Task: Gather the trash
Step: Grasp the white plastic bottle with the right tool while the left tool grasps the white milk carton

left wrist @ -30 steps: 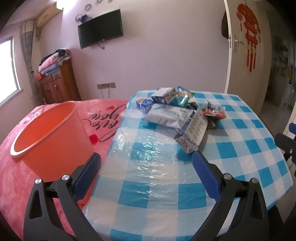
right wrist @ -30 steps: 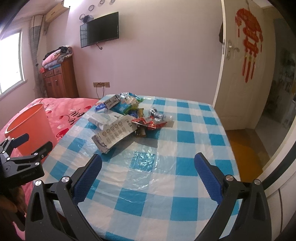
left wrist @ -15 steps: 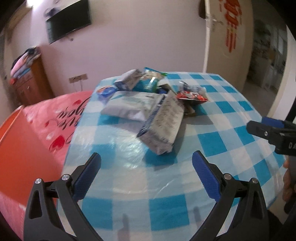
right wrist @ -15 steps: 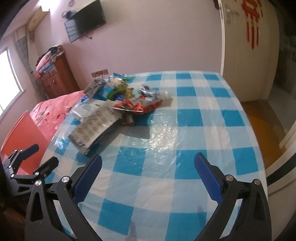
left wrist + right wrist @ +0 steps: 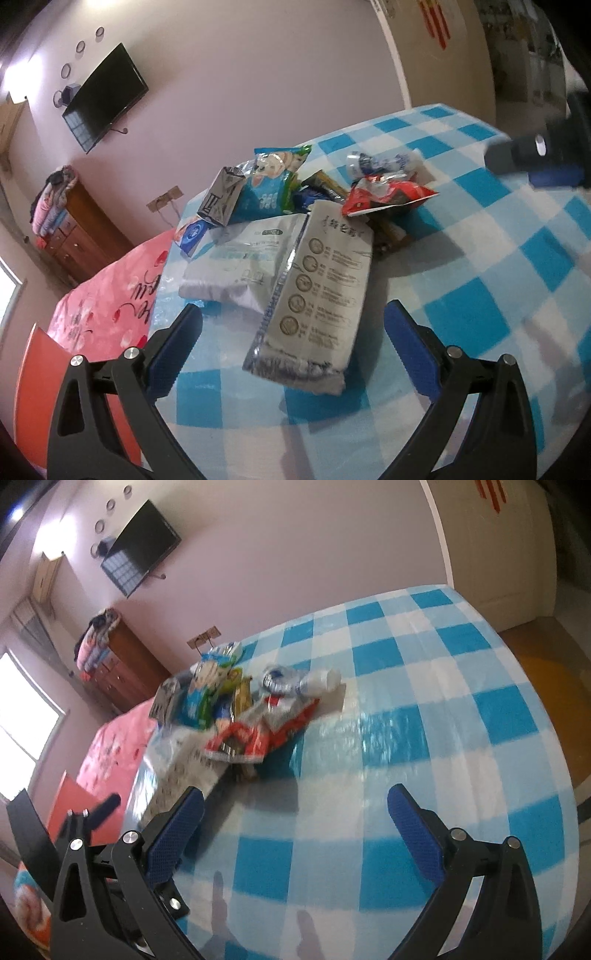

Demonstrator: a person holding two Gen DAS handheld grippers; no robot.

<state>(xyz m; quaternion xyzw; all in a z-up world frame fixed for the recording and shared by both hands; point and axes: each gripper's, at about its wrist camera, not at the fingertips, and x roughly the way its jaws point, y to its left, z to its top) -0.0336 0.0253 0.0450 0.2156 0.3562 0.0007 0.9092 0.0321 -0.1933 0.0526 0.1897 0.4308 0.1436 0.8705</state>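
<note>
the left gripper (image 5: 291,334) hangs over the near part of the table (image 5: 517,280), jaws wide apart and holding nothing; its blue pads (image 5: 410,345) straddle the near end of a long grey packet (image 5: 317,302) without touching it. that packet lies with its torn end toward the near edge of the blue-and-white checked cloth and its far end on the heap of trash. a white soft pack (image 5: 240,264) lies just beside it on the left, toward the table's left edge. behind them are a blue snack bag (image 5: 271,184), a small grey carton (image 5: 221,197) leaning against it, a red wrapper (image 5: 384,194) and a crushed plastic bottle (image 5: 384,162), all bunched near the far left corner.

the right gripper (image 5: 295,827) is also spread open and empty, over bare cloth near the near edge, well apart from the heap; the red wrapper (image 5: 258,731) and bottle (image 5: 303,681) lie ahead of it to the left. an orange bin (image 5: 55,387) stands off the table's left edge, against a pink bedspread (image 5: 110,306).
</note>
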